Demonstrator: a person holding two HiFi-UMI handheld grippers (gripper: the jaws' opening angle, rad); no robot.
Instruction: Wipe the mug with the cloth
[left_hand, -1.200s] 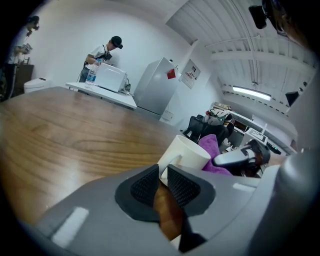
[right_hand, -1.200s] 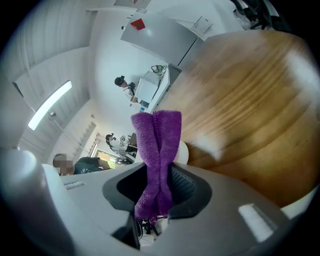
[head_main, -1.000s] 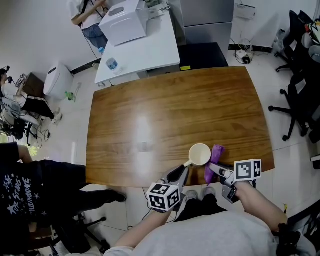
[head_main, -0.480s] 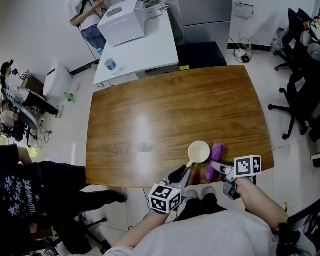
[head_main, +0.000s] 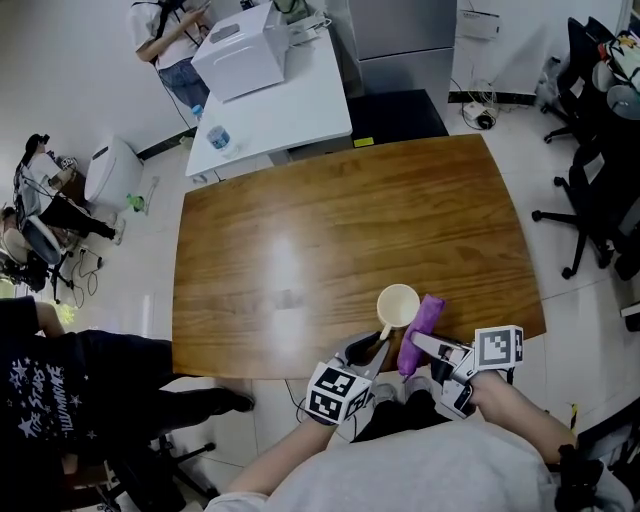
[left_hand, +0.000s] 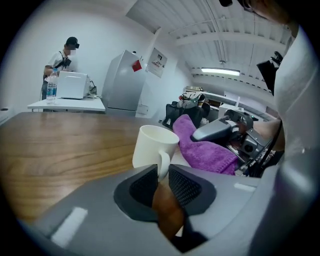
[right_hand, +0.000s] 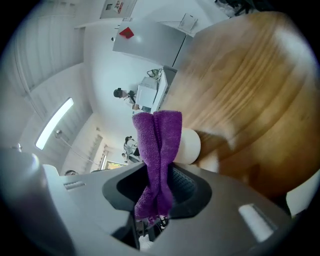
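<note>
The left gripper (left_hand: 161, 172) has its jaws narrowly apart around the loop handle of a white mug (left_hand: 152, 147). The ribbed pads (left_hand: 186, 186) lie against either side of the handle, and the jaws have just been opening a little. The mug stands upright on the brown wooden table (head_main: 300, 230), close to its near edge and right of the middle, with its handle turned toward the near side.

Just to the right, the right gripper (right_hand: 159, 172) is clamped on a folded purple terry cloth (right_hand: 157, 145). The cloth runs up out of the jaws as a long doubled strip, and its free end reaches the right side of the mug (right_hand: 189, 146). In the head view the cloth (head_main: 422, 318) slants from the right gripper (head_main: 415, 345) toward the far right, right beside the mug (head_main: 398, 306). The left gripper (head_main: 375, 348) sits at the handle below it.

Past the far left corner stands a white side table (head_main: 290, 100) bearing a white box-shaped machine (head_main: 240, 55) and a clear water bottle (head_main: 218, 136). Black office chairs (head_main: 600, 200) stand at the right.
</note>
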